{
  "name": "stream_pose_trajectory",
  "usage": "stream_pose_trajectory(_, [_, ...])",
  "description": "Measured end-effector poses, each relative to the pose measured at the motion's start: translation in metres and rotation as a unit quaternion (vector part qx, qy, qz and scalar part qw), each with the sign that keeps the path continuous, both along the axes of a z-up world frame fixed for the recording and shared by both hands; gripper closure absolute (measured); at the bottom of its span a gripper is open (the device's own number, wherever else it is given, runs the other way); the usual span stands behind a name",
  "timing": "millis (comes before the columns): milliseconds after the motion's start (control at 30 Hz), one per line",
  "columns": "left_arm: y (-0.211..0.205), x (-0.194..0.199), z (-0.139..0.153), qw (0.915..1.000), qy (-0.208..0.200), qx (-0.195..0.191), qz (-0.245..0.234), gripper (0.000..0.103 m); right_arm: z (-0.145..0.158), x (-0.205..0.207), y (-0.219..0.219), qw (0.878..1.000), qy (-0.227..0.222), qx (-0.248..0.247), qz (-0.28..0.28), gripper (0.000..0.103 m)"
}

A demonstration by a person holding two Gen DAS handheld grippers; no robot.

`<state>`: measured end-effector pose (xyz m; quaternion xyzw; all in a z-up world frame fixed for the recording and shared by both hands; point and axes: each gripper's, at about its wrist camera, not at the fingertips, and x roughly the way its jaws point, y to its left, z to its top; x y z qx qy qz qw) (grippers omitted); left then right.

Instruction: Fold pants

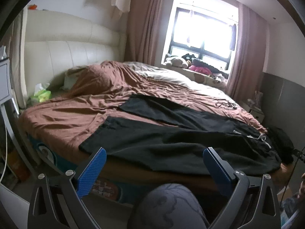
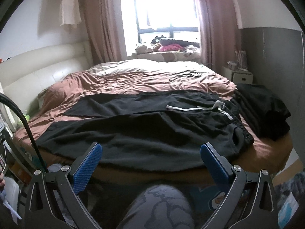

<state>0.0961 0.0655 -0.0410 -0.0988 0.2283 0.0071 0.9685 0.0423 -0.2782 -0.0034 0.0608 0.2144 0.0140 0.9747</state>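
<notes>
black pants [image 2: 144,126] lie spread flat on bed [image 2: 122,80]. left gripper [image 1: 152,158] & right gripper [image 2: 150,152] both hover wide open, holding nothing.

Left tongs [image 1: 152,158] stand wide apart with blue fingers [image 1: 91,171], gripping nothing, short of the bed's [image 1: 57,126] near edge. Black pants [image 1: 171,139] lie spread on the brown sheet, legs splayed toward the headboard [image 1: 63,53], waistband to the right with a white drawstring [image 1: 255,137]. A knee [image 1: 171,206] shows below.
</notes>
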Motion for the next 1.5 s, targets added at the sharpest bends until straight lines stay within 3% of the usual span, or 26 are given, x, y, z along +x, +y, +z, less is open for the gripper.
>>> stream_pose_trajectory(267, [0.035, 0.028, -0.016, 0.9981, 0.032, -0.049, 0.022, 0.007, -0.003, 0.016, -0.028, 0.999, 0.014, 0.032, -0.022, 0.0])
stream_pose_trajectory(533, [0.073, 0.053, -0.041, 0.9884, 0.073, -0.125, 0.046, 0.012, -0.009, 0.026, -0.058, 0.996, 0.042, 0.057, -0.047, 0.0])
stream_pose_trajectory(800, [0.105, 0.084, -0.075, 0.9722, 0.116, -0.193, 0.063, 0.024, -0.012, 0.033, -0.091, 0.99, 0.063, 0.091, -0.092, 0.001])
stream_pose_trajectory(1167, [0.121, 0.122, -0.119, 0.9484, 0.159, -0.255, 0.102, 0.024, -0.029, 0.046, -0.129, 0.972, 0.106, 0.148, -0.15, 0.002])
stream_pose_trajectory(1367, [0.138, 0.137, -0.137, 0.934, 0.163, -0.291, 0.127, 0.037, -0.044, 0.059, -0.152, 0.959, 0.126, 0.196, -0.162, 0.002])
stream_pose_trajectory(1500, [0.147, 0.141, -0.141, 0.9301, 0.159, -0.298, 0.146, 0.047, -0.056, 0.064, -0.175, 0.949, 0.127, 0.234, -0.17, 0.003])
